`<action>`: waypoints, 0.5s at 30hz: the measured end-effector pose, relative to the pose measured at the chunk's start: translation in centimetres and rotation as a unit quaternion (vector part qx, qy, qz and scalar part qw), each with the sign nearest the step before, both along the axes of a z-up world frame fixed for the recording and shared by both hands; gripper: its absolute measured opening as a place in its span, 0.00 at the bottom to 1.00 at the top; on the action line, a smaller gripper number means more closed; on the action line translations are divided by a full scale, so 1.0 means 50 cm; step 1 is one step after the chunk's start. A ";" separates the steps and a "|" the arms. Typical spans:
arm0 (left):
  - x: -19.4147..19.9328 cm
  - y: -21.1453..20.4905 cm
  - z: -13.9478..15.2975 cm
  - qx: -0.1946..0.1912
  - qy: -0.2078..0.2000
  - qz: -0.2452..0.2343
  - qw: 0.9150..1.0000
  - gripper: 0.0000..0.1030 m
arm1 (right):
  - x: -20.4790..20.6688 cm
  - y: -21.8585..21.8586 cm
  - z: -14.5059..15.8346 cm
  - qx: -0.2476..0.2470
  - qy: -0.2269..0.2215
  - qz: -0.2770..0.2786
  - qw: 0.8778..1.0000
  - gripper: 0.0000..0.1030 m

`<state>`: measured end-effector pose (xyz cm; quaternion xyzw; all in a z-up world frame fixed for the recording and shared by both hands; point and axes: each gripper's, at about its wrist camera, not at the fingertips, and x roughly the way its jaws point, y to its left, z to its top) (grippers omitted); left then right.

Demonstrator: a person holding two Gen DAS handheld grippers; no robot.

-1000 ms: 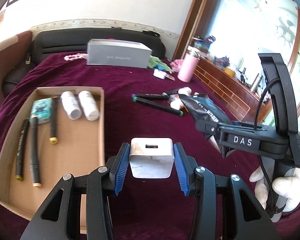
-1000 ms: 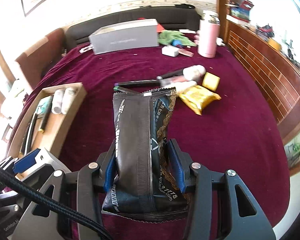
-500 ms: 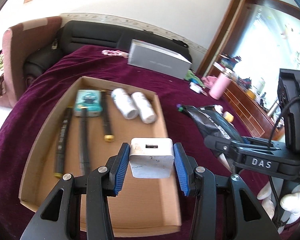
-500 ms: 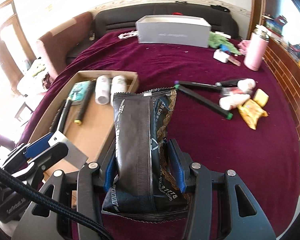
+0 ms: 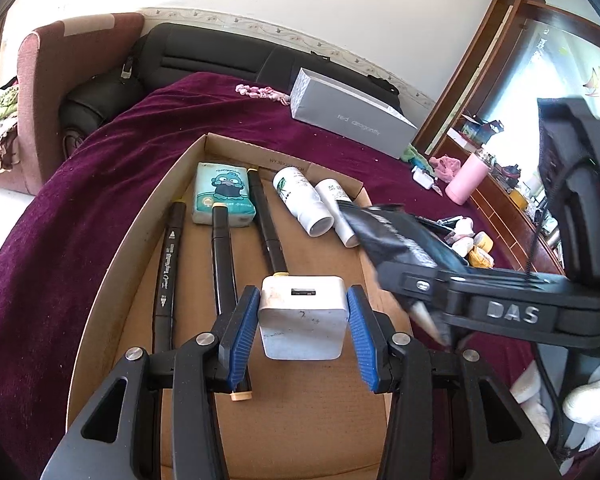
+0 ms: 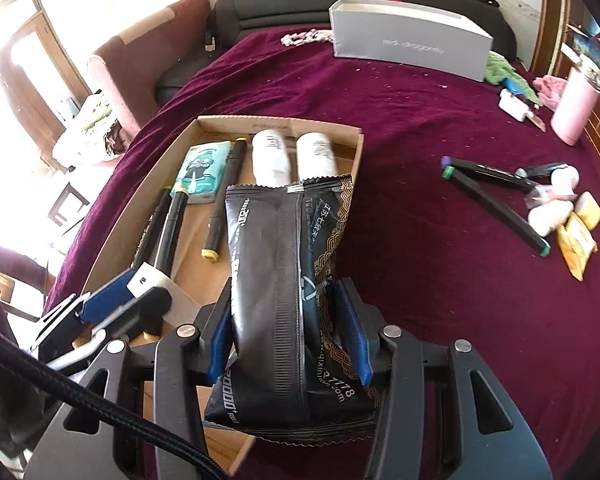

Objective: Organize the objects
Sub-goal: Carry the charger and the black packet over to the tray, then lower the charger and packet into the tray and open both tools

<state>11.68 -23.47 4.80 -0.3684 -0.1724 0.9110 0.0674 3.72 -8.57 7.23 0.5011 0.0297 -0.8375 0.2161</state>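
My left gripper is shut on a white charger block, held above the near half of a shallow cardboard tray. The tray holds three black markers, a teal tissue pack and two white bottles. My right gripper is shut on a black foil packet, which hangs over the tray's right rim. In the right wrist view the left gripper and its charger show at lower left.
On the dark red cloth to the right lie two more markers, small white and yellow packets, and a pink tumbler. A long grey box stands at the back. A gloved hand holds the right gripper.
Both grippers have moved left from over the bare cloth to above the cardboard tray, each keeping its hold. The loose markers and packets now lie far off to the right.
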 end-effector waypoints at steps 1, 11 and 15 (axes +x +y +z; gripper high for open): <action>0.000 -0.002 -0.001 0.002 0.000 -0.001 1.000 0.38 | -0.004 -0.006 -0.002 0.002 -0.002 0.001 1.000 0.45; 0.020 -0.041 -0.013 0.049 -0.006 -0.009 0.999 0.38 | -0.038 -0.073 -0.043 0.036 -0.023 0.015 0.999 0.45; 0.018 -0.055 -0.020 0.070 -0.009 -0.006 0.997 0.38 | -0.047 -0.087 -0.058 0.048 -0.026 0.016 0.998 0.45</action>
